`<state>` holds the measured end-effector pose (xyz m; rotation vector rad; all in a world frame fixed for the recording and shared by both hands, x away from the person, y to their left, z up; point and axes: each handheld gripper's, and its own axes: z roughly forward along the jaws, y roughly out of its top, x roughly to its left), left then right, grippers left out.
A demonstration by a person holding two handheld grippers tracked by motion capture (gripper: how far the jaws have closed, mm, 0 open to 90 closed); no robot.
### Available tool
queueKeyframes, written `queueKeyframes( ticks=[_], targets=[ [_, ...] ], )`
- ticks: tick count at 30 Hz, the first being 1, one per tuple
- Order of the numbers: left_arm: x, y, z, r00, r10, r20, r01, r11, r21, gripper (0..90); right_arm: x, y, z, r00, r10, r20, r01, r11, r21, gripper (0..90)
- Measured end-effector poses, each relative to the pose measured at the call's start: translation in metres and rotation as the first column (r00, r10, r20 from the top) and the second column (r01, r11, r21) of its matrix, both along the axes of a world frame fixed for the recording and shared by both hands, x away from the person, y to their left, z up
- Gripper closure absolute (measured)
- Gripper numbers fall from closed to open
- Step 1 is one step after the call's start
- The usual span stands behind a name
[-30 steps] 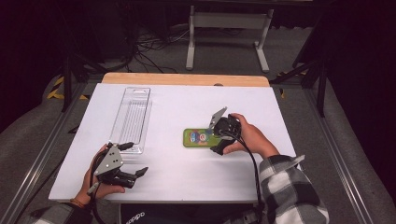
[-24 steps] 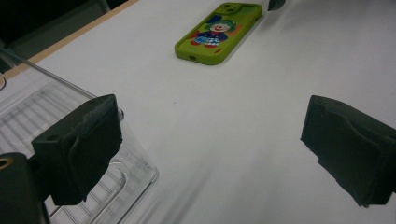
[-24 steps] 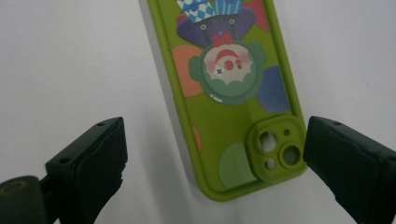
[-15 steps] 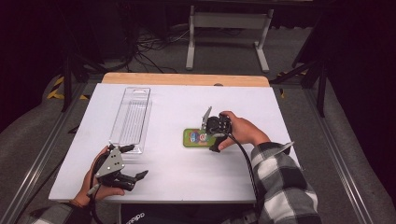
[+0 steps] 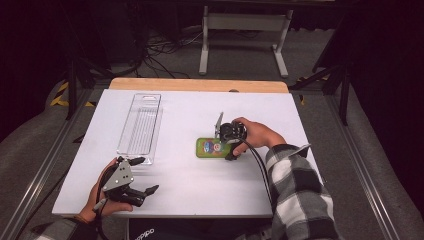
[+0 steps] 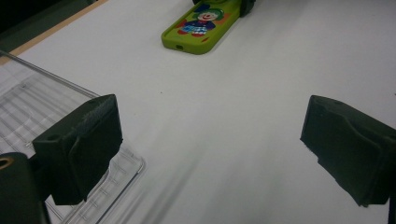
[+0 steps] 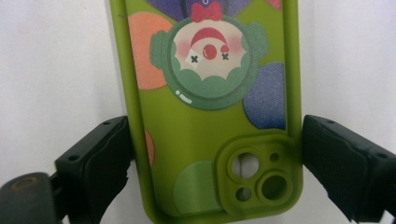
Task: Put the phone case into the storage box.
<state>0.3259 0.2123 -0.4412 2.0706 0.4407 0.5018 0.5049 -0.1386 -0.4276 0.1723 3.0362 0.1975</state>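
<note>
Nearest the person, the left gripper (image 5: 131,176) rests low at the worktop's (image 5: 200,190) front-left corner, drawn slightly back from where it lay a second ago; its fingers (image 6: 79,144) stand wide apart with nothing between them. Just beyond it lies a clear plastic tray (image 5: 140,122), empty, its long side running away from the person. Right of centre, the green phone case (image 5: 212,147) lies flat on the worktop, printed side up. The right gripper (image 5: 227,145) has moved forward over the case's camera end within the last second and now straddles it: one finger (image 7: 93,163) touches or nearly touches the left edge, the other sits just beside the right edge. The fingers are part-closed, not yet clamped. Judged from this, a grasp of the case is imminent, perhaps for transfer to the tray.
</note>
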Motion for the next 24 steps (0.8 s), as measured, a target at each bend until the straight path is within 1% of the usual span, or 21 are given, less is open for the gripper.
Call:
queueKeyframes(
  ticks=[1, 4, 6, 7, 9, 10, 13, 14, 15, 16, 17, 18, 19, 21, 22, 23, 24],
  targets=[
    [0.0, 0.0, 0.0, 1.0, -0.002, 0.0, 0.002, 1.0, 0.0, 5.9, 0.001, 0.0, 0.0, 0.9999, 0.0, -0.017, 0.0, 1.0, 0.004, 13.4],
    [-0.001, -0.002, -0.001, 1.0, 0.0, 0.002, 0.0, 1.0, 0.005, 5.9, 0.004, 0.0, 0.0, 0.999, 0.022, -0.038, -0.022, 0.9998, 0.0, 14.9],
    [-0.001, -0.002, -0.001, 1.0, -0.005, -0.005, 0.005, 1.0, 0.008, 6.0, 0.004, 0.0, 0.0, 0.9989, 0.026, -0.038, -0.026, 0.9996, 0.002, 15.6],
    [-0.001, -0.002, -0.001, 1.0, -0.001, 0.002, 0.001, 0.9999, 0.014, 6.1, 0.004, -0.001, 0.0, 0.9985, 0.037, -0.04, -0.036, 0.9993, 0.009, 15.8],
    [-0.002, -0.003, -0.001, 1.0, -0.002, 0.001, 0.002, 0.9999, 0.015, 6.2, 0.003, -0.001, 0.001, 0.9985, 0.037, -0.04, -0.036, 0.9993, 0.009, 15.9],
    [-0.002, -0.003, -0.001, 1.0, 0.0, 0.005, 0.0, 0.9999, 0.016, 6.2, 0.002, -0.002, 0.0, 0.999, 0.026, -0.035, -0.026, 0.9995, 0.02, 16.0],
    [-0.002, -0.003, -0.001, 1.0, -0.001, 0.004, 0.001, 0.9999, 0.015, 6.6, 0.0, -0.002, 0.001, 0.9994, 0.03, -0.019, -0.029, 0.9993, 0.023, 16.2],
    [-0.003, -0.003, -0.001, 1.0, -0.002, 0.002, 0.002, 0.9999, 0.015, 6.6, -0.001, -0.002, 0.002, 0.9993, 0.031, -0.021, -0.03, 0.9991, 0.028, 16.2],
    [-0.003, -0.004, -0.001, 1.0, -0.001, 0.003, 0.001, 0.9999, 0.016, 6.7, -0.002, -0.002, 0.004, 0.9993, 0.038, -0.009, -0.037, 0.9984, 0.042, 16.2],
    [-0.003, -0.004, 0.0, 1.0, -0.002, 0.007, 0.002, 0.9997, 0.024, 6.7, -0.004, -0.002, 0.004, 0.9996, 0.029, 0.0, -0.029, 0.998, 0.056, 16.2],
    [-0.003, -0.004, 0.0, 1.0, -0.002, 0.007, 0.002, 0.9997, 0.024, 6.7, -0.004, -0.002, 0.004, 0.9996, 0.029, 0.0, -0.029, 0.998, 0.056, 16.2],
    [-0.004, -0.004, 0.0, 1.0, -0.003, 0.008, 0.003, 0.9997, 0.024, 6.7, -0.006, -0.003, 0.007, 0.9997, 0.022, 0.014, -0.023, 0.9956, 0.091, 16.3],
    [-0.004, -0.005, 0.0, 0.9999, -0.002, 0.014, 0.002, 0.9997, 0.026, 6.7, -0.008, -0.004, 0.009, 0.9996, 0.022, 0.015, -0.024, 0.9937, 0.109, 16.3],
    [-0.005, -0.005, 0.001, 0.9998, 0.0, 0.022, 0.0, 0.9994, 0.034, 6.9, -0.013, -0.006, 0.012, 0.999, 0.013, 0.044, -0.02, 0.988, 0.153, 16.3],
    [-0.005, -0.006, 0.001, 0.9995, 0.002, 0.032, -0.003, 0.9993, 0.038, 6.9, -0.015, -0.006, 0.013, 0.9985, 0.008, 0.054, -0.017, 0.9846, 0.174, 16.3],
    [-0.006, -0.006, 0.002, 0.999, 0.004, 0.045, -0.006, 0.9986, 0.052, 7.0, -0.018, -0.007, 0.014, 0.9976, 0.0, 0.07, -0.014, 0.9804, 0.197, 16.3],
    [-0.006, -0.006, 0.002, 0.999, 0.004, 0.045, -0.006, 0.9986, 0.052, 7.1, -0.018, -0.007, 0.014, 0.9976, 0.0, 0.07, -0.014, 0.9804, 0.197, 16.3]
  ],
)
